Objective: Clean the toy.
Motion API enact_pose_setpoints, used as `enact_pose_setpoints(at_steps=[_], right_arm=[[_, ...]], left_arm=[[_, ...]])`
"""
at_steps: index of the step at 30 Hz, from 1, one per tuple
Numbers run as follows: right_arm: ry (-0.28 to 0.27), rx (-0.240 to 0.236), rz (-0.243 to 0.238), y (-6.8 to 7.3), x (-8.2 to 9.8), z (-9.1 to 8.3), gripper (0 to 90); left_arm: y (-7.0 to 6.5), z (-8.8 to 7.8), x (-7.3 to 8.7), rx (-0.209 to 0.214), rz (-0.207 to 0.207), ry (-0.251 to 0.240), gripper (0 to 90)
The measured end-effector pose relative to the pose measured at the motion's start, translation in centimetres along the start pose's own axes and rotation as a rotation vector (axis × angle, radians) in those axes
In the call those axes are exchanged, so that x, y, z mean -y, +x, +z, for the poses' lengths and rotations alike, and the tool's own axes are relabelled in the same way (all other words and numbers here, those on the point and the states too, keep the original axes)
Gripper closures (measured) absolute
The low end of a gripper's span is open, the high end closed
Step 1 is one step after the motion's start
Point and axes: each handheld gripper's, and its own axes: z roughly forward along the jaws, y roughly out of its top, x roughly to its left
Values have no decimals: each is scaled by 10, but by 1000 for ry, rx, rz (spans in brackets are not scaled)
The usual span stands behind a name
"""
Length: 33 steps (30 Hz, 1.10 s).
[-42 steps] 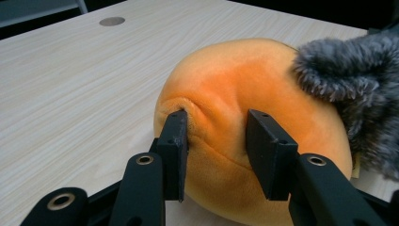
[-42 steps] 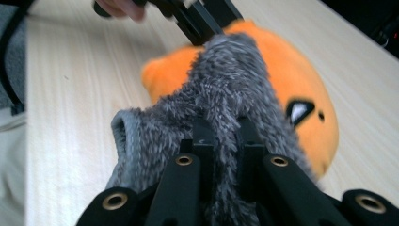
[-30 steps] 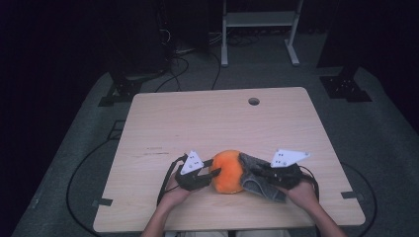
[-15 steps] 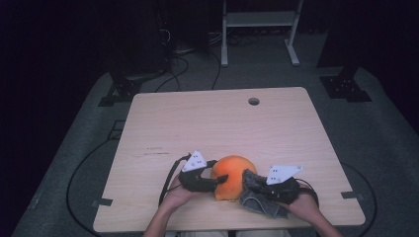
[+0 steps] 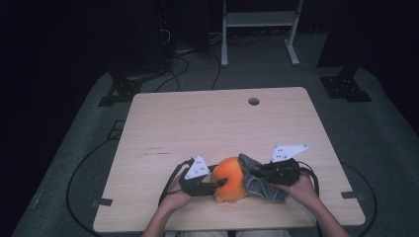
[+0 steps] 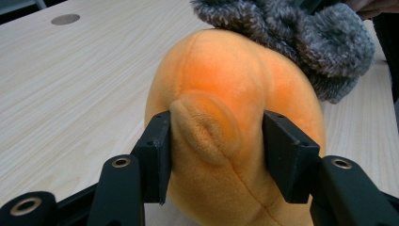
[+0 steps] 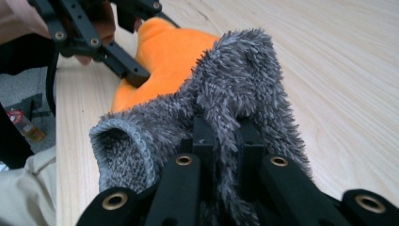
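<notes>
- On the wooden counter (image 5: 207,123), an orange plush toy (image 5: 230,185) lies near the front edge, at about 6 o'clock from the counter's middle in the high view.
- A grey fuzzy sock (image 5: 259,180) is draped against the toy's side at 3 o'clock, its fluffy fabric touching and partly covering the orange body there.
- The left claw (image 5: 217,183) comes in from 9 o'clock of the toy. In the left gripper view its two black jaws stand on either side of the plush toy (image 6: 226,117), bracketing a small raised fold on its surface. The jaws have just been closing, with the toy between them; both pads press into the plush, so this claw is grasping the toy.
- In that same view the sock (image 6: 291,37) sits over the top of the toy at about 1 o'clock.
- The right claw (image 5: 257,174) reaches in from 3 o'clock. In the right gripper view its jaws are clenched tight on a bunched ridge of the sock (image 7: 226,94), with the sock's knitted cuff hanging open at 8 o'clock.
- Beyond the sock in that view, the plush toy (image 7: 164,52) shows at 11 o'clock, with the left claw (image 7: 134,73) against it.
- A round hole (image 5: 254,101) sits in the counter at 12 o'clock, well apart from the toy.
</notes>
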Motion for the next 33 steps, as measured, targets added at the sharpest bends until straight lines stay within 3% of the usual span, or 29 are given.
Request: enact_pose_setpoints(at_steps=[8, 14, 19, 22, 26, 30, 31, 32, 33], right_arm=[[56, 19, 6, 2, 25, -13, 815], [-41, -1, 40, -7, 9, -21, 815], [-24, -16, 77, -16, 3, -5, 815], [-26, -15, 75, -10, 7, -5, 816], [-24, -12, 55, 3, 14, -8, 816], [-19, -11, 33, 16, 21, -15, 816], [-17, -7, 28, 19, 23, -16, 816], [-14, -4, 28, 21, 24, -17, 816], [-12, 3, 22, 23, 26, -18, 816]], left_arm=[[-4, 0, -1, 13, 25, -5, 470], [-5, -1, -1, 32, 50, -8, 472], [-4, -2, 0, 39, 59, -3, 471], [-3, -3, -1, 57, 30, -4, 410], [-1, -2, -8, 88, -73, 15, 206], [-8, 5, -13, 117, -117, 15, 146], [-9, 6, -14, 115, -121, 11, 149], [-12, 7, -15, 112, -99, 8, 176], [-16, 7, -16, 90, -56, 2, 266]])
